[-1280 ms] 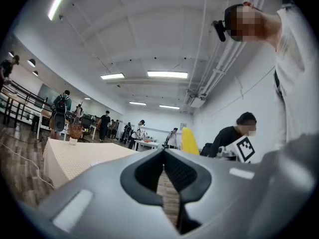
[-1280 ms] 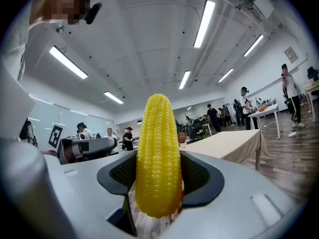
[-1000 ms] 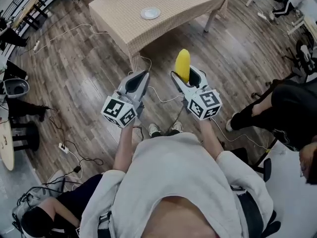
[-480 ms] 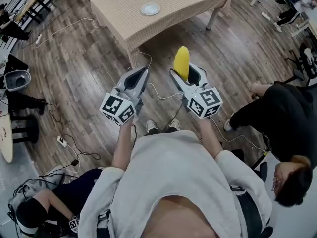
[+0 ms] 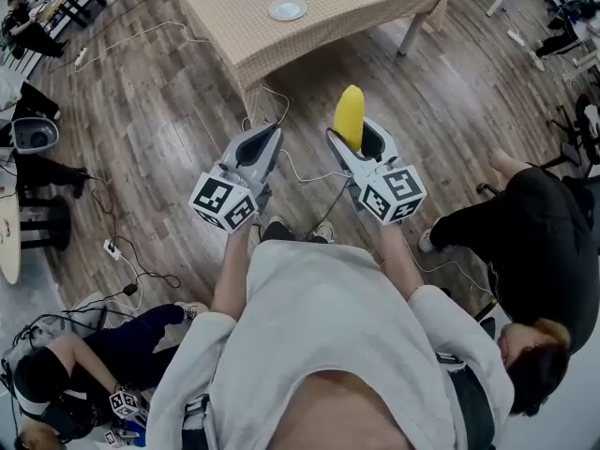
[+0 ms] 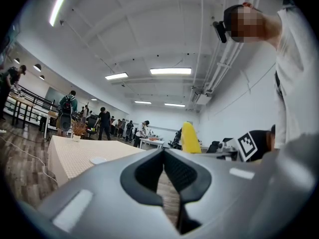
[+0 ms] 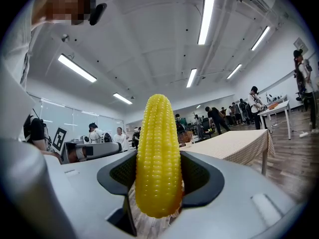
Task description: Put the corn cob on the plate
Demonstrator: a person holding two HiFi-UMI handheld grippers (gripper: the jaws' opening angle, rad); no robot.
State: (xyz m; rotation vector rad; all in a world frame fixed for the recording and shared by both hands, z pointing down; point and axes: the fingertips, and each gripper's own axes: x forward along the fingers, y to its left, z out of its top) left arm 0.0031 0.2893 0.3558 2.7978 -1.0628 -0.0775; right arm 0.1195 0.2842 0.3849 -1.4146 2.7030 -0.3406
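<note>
Bystander at right edge now further into frame; grip on corn unchanged. Right gripper (image 5: 354, 141) jaws spread wide, clamped on corn cob (image 5: 350, 112); cob upright, tip above jaws. Left gripper (image 5: 266, 140) jaws drawn together at tips, nothing between. Step in hand, likely: carry to counter (image 5: 366, 12), well ahead. Keep cob upright and squeeze steady; lower onto plate (image 5: 288, 8) before release. Plate bare, toward counter's left end, clear of edges.
</note>
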